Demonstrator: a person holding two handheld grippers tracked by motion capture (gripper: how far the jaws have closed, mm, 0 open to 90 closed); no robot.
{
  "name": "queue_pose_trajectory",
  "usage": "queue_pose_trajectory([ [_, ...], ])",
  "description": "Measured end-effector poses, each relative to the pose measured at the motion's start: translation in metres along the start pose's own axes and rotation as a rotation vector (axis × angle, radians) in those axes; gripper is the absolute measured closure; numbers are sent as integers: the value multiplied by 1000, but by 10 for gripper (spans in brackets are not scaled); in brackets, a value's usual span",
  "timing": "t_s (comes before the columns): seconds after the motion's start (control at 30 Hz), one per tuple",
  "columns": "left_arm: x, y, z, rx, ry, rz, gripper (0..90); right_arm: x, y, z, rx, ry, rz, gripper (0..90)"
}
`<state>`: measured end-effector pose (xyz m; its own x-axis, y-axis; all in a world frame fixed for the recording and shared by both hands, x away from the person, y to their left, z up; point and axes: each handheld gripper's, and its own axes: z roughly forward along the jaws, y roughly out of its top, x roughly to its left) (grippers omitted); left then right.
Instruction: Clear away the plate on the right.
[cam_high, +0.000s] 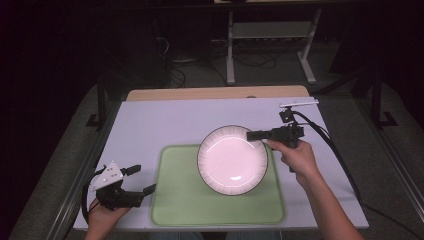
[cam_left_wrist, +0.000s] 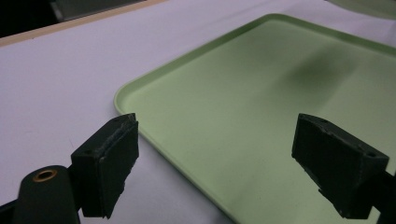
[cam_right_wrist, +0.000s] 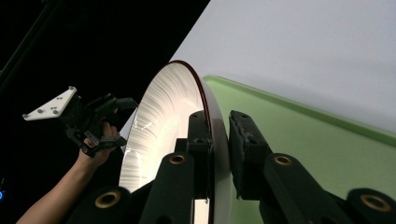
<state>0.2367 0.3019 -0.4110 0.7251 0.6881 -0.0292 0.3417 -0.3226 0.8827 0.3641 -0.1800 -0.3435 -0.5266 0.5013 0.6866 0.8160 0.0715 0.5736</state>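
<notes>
The round white ceramic plate with a dark rim and fine radial ribbing (cam_high: 232, 160) is judged rigid, moderately heavy, glazed and therefore slippery, and liable to chip or break on impact; the rim is the practical place to take hold, since the flat centre offers nothing to pinch. The right gripper (cam_high: 253, 135) has its jaws closed on that rim at the plate's far right edge, one jaw on the upper face and one beneath, as the right gripper view confirms (cam_right_wrist: 219, 140). The plate sits over the far right part of the pale green rectangular plastic tray (cam_high: 175, 200), which lies near the front edge of the white worktop (cam_high: 165, 120). The left gripper (cam_high: 141, 180) rests near the front left corner of the worktop, just beside the tray's left edge, jaws wide apart and holding nothing.
</notes>
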Motion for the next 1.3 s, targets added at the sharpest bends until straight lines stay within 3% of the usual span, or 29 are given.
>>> queue_pose_trajectory([
  [0.53, 1, 0, -1, -2, 0, 2, 146, -6, -11, 35, 40, -20, 7, 782],
  [1.3, 1, 0, -1, -6, 1, 0, 147, -18, -24, 68, 80, -61, 23, 773],
])
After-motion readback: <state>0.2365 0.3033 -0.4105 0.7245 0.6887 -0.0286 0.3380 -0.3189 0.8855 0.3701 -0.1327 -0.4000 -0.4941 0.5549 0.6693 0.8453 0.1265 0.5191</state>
